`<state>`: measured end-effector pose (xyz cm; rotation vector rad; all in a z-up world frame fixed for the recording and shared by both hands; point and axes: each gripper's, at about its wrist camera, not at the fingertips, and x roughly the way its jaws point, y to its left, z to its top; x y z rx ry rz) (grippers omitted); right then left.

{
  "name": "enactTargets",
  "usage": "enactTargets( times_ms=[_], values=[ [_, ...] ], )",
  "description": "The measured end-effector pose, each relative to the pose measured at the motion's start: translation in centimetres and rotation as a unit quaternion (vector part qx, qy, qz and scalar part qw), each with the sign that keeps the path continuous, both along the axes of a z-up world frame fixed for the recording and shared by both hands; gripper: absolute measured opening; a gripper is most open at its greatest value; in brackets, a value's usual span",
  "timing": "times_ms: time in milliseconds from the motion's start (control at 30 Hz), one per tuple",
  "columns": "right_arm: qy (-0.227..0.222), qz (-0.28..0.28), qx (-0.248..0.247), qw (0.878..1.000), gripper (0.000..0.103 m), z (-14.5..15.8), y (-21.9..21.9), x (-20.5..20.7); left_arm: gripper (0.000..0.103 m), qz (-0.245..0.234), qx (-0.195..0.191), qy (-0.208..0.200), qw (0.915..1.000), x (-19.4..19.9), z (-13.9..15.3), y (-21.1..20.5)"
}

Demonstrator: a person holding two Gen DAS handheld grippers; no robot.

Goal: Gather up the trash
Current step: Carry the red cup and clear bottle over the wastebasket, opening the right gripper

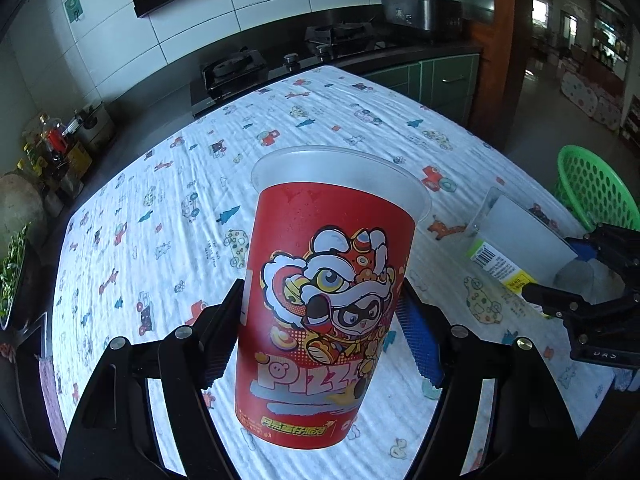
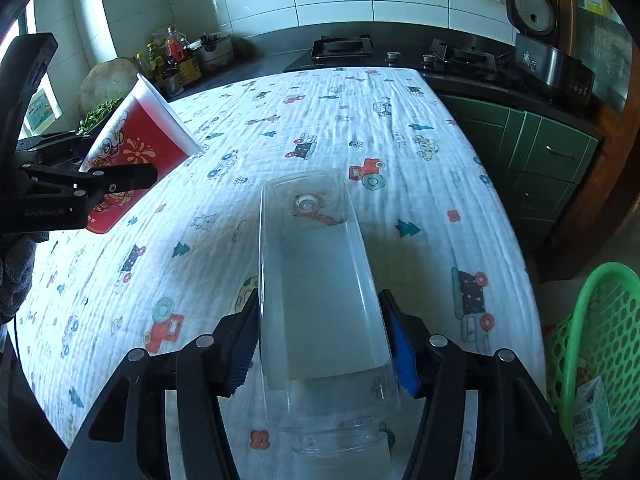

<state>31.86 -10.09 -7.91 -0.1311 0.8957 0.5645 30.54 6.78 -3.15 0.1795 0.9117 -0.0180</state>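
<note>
A red paper cup [image 1: 320, 240] printed with a cartoon lion and the word PIZZA stands upright between my left gripper's [image 1: 320, 300] pads, which are shut on its sides; it is held above the tablecloth. In the right wrist view the same cup [image 2: 136, 140] tilts at the far left in the left gripper [image 2: 120, 178]. My right gripper [image 2: 320, 304] is shut on a clear, square-sided plastic bottle [image 2: 316, 260] whose base points away from me. From the left wrist view that bottle [image 1: 516, 240] shows a barcode label, with the right gripper [image 1: 576, 272] behind it.
A table with a white cloth [image 2: 360, 120] printed with cars and trees fills both views. A green perforated basket [image 2: 596, 340] stands off the table's right edge with a carton [image 2: 592, 420] inside. A gas stove [image 1: 236, 68] and a rice cooker [image 1: 416, 12] sit on the counter behind.
</note>
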Motion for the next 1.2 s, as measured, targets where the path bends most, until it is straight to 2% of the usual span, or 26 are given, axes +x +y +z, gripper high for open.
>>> enactTargets(
  times_ms=[267,533,867,1200],
  values=[
    [-0.024,-0.038,0.008,0.999,0.055,2.6,-4.3,-2.8,0.071,-0.027,-0.011,-0.010,0.9995,-1.4,1.4,-4.2],
    [-0.033,-0.131,-0.014,0.991,0.055,3.3,-13.3,-4.9,0.071,-0.074,-0.028,-0.022,0.9967,-1.8,2.7,-10.6],
    [-0.006,-0.252,-0.041,0.967,0.055,1.1,-25.7,-4.3,0.071,-0.130,-0.053,-0.017,0.9900,-0.9,2.1,-18.9],
    [0.013,-0.304,-0.050,0.951,0.055,-1.2,-30.3,-2.6,0.071,-0.165,-0.066,0.003,0.9842,0.7,0.9,-25.6]
  ],
)
